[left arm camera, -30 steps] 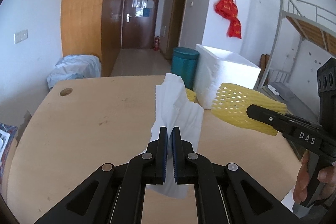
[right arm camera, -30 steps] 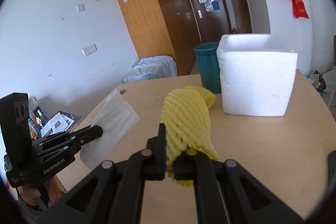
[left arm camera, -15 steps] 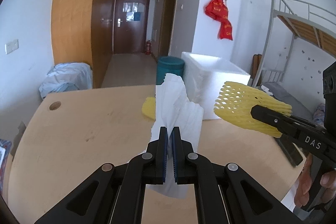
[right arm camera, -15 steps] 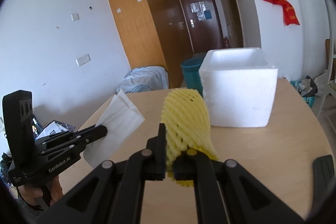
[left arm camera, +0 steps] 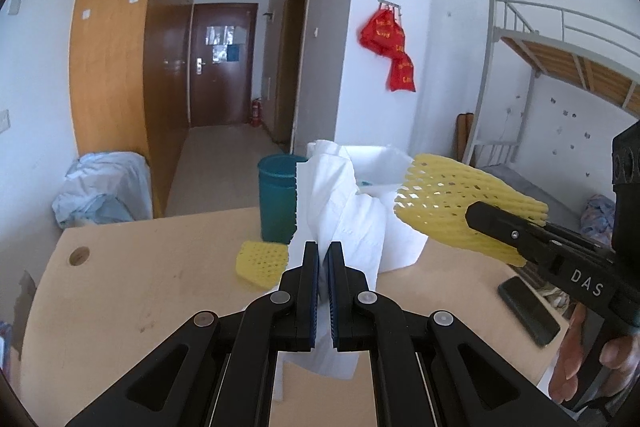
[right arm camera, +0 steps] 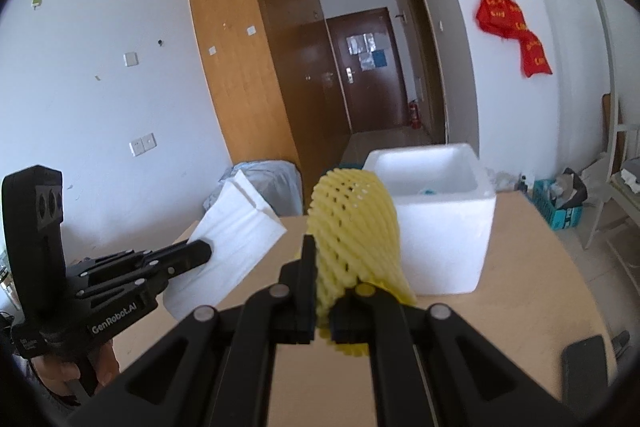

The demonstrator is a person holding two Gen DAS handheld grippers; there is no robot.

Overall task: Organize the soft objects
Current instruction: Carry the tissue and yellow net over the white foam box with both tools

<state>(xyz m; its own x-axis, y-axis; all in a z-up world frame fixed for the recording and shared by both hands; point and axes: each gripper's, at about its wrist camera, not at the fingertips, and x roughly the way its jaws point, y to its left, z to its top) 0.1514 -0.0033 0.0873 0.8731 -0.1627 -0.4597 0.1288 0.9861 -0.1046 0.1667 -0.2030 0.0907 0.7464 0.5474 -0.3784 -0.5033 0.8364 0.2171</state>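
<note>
Left wrist view: the left gripper (left arm camera: 323, 259) rises from the bottom centre of the frame, its jaws clamped on a white foam sheet (left arm camera: 340, 211) that stands crumpled above the fingertips and hangs below them. At the right edge the right gripper (left arm camera: 480, 215) enters, carried by a hand (left arm camera: 588, 359) at lower right, and is closed on a yellow foam net sleeve (left arm camera: 452, 203) held in the air, well above the wooden table (left arm camera: 140, 291). A second yellow foam net (left arm camera: 262, 263) lies on the table just left of centre, beside the white sheet. Behind the sheet the rim of a white foam box (left arm camera: 372, 155) shows, with a teal bin (left arm camera: 278, 195) on the floor beyond the table's far edge. A dark phone (left arm camera: 528, 311) lies on the table at lower right. Right wrist view: the right gripper (right arm camera: 324, 307) grips the lower end of the yellow sleeve (right arm camera: 352, 227), which stands upright at frame centre in front of the open foam box (right arm camera: 444, 239); the box sits on the table (right arm camera: 500, 327) right of centre. At lower left the left gripper (right arm camera: 200, 253) holds the white sheet (right arm camera: 232, 247) off the table, pinched at its near edge. The phone (right arm camera: 586, 367) appears at the lower right edge of the frame.
</note>
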